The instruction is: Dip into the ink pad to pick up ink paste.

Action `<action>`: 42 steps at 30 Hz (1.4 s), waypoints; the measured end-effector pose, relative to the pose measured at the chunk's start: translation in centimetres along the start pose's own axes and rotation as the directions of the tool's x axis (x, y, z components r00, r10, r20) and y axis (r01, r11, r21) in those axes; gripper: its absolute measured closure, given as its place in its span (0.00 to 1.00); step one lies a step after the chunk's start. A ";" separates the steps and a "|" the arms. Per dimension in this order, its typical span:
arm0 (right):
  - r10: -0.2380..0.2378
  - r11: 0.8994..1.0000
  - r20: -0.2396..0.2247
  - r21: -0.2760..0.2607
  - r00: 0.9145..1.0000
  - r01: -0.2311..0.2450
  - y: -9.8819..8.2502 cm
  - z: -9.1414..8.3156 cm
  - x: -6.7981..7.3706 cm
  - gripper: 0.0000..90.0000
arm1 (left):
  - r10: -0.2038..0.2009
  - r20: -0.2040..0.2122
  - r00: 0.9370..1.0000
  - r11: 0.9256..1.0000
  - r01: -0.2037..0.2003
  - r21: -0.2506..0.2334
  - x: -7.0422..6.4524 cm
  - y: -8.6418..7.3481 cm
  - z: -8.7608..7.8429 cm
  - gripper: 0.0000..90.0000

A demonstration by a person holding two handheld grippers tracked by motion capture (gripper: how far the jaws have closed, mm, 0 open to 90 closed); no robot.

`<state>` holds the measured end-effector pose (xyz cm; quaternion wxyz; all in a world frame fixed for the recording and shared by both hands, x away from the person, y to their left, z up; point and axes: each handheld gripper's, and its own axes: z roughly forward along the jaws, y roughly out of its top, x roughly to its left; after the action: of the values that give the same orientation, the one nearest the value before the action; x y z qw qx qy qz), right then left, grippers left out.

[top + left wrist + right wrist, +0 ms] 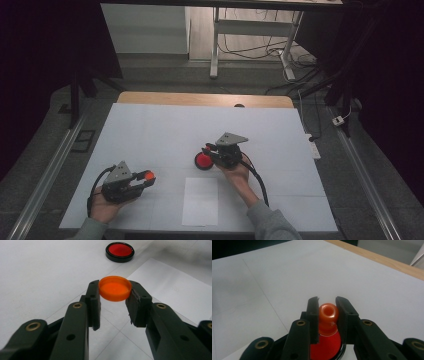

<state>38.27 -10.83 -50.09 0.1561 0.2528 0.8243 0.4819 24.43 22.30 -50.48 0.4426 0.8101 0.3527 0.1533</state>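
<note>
My left gripper [146,177] sits at the near left of the table, shut on an orange round cap [115,288]. Its pads press the cap's sides and the open side faces up. Right of centre, my right gripper [208,149] is shut on the rounded, open-topped neck of an orange-red piece [328,312]. This piece widens below, and the jaws hide its base. A red disc with a black rim [202,161] lies on the table directly beneath the right gripper's tips. The same disc [120,251] lies flat beyond the cap in the left gripper view.
A white sheet of paper [200,201] lies near the front edge between the two hands. The white table cover [165,125] ends at a wooden strip [200,98] at the far side. Metal legs and cables [280,55] stand on the floor beyond.
</note>
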 end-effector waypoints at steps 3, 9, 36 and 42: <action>-0.007 1.000 -0.004 0.025 1.000 0.007 -0.2 0.4 0.2 0.80 | 0.000 0.001 1.000 1.000 0.000 0.000 0.0 0.0 0.0 0.73; -0.025 0.997 -0.007 0.069 1.000 0.026 -0.7 1.3 0.6 0.80 | 0.004 0.001 1.000 1.000 -0.004 0.002 0.0 0.0 0.0 0.73; -0.033 0.994 0.003 0.108 0.999 0.033 -1.5 2.1 0.8 0.81 | 0.001 0.004 1.000 1.000 -0.001 0.008 -0.1 0.0 0.1 0.73; -0.046 0.993 0.013 0.107 0.999 0.044 -1.5 2.1 1.0 0.81 | 0.002 0.003 1.000 1.000 -0.002 0.009 -0.1 -0.1 0.1 0.73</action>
<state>38.10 -9.43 -52.42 0.1595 0.2457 0.8532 0.4315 24.42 22.17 -50.59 0.4393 0.8127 0.3518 0.1508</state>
